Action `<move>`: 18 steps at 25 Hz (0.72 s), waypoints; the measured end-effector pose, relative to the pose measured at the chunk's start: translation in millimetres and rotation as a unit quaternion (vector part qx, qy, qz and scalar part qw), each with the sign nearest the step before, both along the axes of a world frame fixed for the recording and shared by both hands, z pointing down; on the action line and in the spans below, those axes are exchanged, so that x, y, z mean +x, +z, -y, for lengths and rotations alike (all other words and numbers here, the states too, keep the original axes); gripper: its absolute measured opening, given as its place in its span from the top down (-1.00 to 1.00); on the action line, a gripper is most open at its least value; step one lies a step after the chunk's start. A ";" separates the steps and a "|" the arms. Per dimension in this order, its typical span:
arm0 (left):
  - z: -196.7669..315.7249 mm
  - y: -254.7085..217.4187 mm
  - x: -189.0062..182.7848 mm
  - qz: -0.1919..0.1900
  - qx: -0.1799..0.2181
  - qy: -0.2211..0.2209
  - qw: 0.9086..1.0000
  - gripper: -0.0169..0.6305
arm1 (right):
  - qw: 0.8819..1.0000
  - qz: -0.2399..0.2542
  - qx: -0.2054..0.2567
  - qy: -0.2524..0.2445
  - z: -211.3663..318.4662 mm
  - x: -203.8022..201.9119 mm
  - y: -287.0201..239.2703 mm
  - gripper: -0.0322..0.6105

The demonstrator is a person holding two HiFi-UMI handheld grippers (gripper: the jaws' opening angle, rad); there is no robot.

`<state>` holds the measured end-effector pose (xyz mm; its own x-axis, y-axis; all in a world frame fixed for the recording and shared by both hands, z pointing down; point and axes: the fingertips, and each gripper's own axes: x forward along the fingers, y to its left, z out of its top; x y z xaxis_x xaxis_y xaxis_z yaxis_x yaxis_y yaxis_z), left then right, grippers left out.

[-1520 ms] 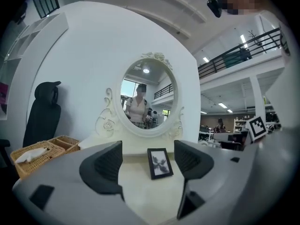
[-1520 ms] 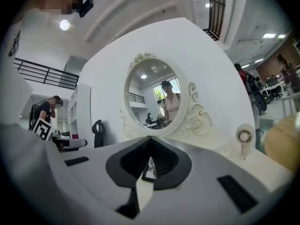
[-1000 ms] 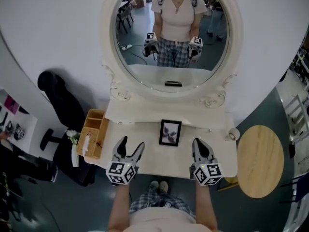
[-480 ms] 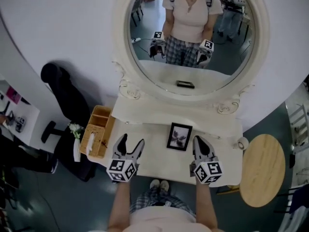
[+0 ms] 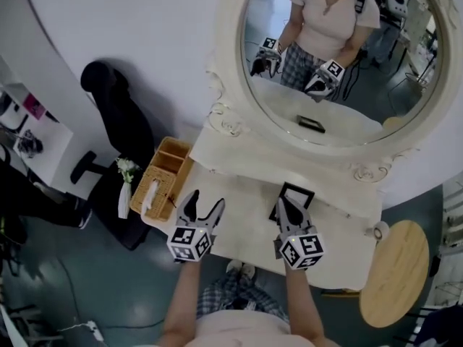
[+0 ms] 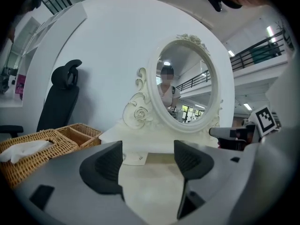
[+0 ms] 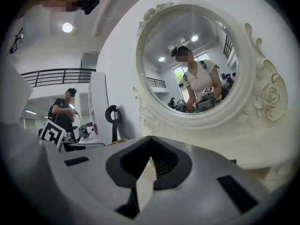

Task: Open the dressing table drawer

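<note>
The white dressing table (image 5: 244, 219) lies tilted in the head view, and its oval mirror (image 5: 340, 56) reflects the person and both grippers. No drawer front shows; the tabletop overhang hides it. My left gripper (image 5: 205, 202) hovers open over the table's left part, with nothing between its fingers. In the left gripper view, the left gripper (image 6: 147, 161) points at the mirror base (image 6: 140, 114). My right gripper (image 5: 285, 204) is shut and empty, over the lower part of a black picture frame (image 5: 298, 194). In the right gripper view, the right gripper (image 7: 149, 146) shows its pads meeting.
A wicker basket (image 5: 163, 176) with a white tissue sits on the table's left end; the basket (image 6: 47, 146) is close on the left. A black chair (image 5: 116, 121) stands left of the table, a round wooden table (image 5: 391, 280) at right.
The head view has swung, so the table now sits tilted and further right. The right gripper now overlaps the picture frame. The left gripper stays open.
</note>
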<state>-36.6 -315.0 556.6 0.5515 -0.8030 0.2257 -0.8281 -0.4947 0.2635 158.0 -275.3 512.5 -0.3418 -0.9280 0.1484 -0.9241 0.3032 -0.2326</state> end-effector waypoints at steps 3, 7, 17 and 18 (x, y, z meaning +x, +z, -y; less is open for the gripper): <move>13.1 12.9 -1.9 -0.003 -0.009 -0.008 1.000 -0.08 | 1.000 -0.001 -0.014 -0.018 13.1 -21.8 13.8 0.85; 30.6 37.2 -2.3 -0.004 -0.032 -0.015 0.999 -0.08 | 0.999 0.002 -0.047 -0.025 29.7 -43.3 39.3 0.85; 77.1 92.2 -5.6 0.050 -0.078 -0.029 0.995 -0.08 | 0.993 -0.013 -0.111 -0.040 66.4 -76.1 93.2 0.85; 80.4 97.0 -4.7 0.059 -0.081 -0.027 0.995 -0.08 | 0.992 -0.014 -0.116 -0.040 68.6 -76.8 96.8 0.85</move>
<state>-41.3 -395.4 653.7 0.4707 -0.7787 0.4148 -0.8822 -0.4073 0.2363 81.2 -343.9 609.4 -0.4061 -0.8375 0.3656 -0.9063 0.3176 -0.2790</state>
